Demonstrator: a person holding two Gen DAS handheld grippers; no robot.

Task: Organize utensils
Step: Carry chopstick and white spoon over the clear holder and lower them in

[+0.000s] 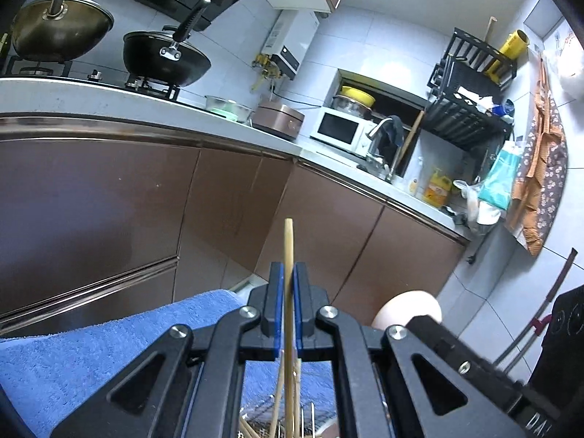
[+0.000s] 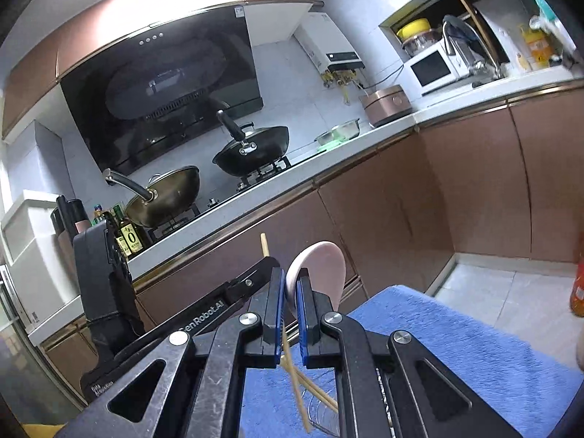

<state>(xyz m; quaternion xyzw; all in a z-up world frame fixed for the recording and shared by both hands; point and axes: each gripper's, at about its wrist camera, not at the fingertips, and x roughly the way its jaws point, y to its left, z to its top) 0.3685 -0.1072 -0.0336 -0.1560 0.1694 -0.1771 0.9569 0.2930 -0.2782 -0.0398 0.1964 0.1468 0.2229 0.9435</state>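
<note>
My left gripper [image 1: 289, 273] is shut on a pale wooden chopstick [image 1: 288, 248] that stands upright between the blue pads, its tip above the fingers. Below it, more chopsticks [image 1: 277, 401] stand in a wire holder whose top just shows. My right gripper [image 2: 291, 284] is shut on a pink spoon [image 2: 323, 266], whose bowl rises above the fingers. The left gripper's body [image 2: 106, 284] and its chopstick [image 2: 264, 245] show at the left of the right wrist view. The pink spoon also shows in the left wrist view [image 1: 408, 308].
A blue towel [image 1: 109, 343] covers the surface under both grippers. Brown cabinets [image 1: 109, 200] and a white counter with two woks [image 1: 166, 56] lie ahead. A clear holder [image 2: 321, 412] with loose chopsticks sits on the towel [image 2: 456, 357].
</note>
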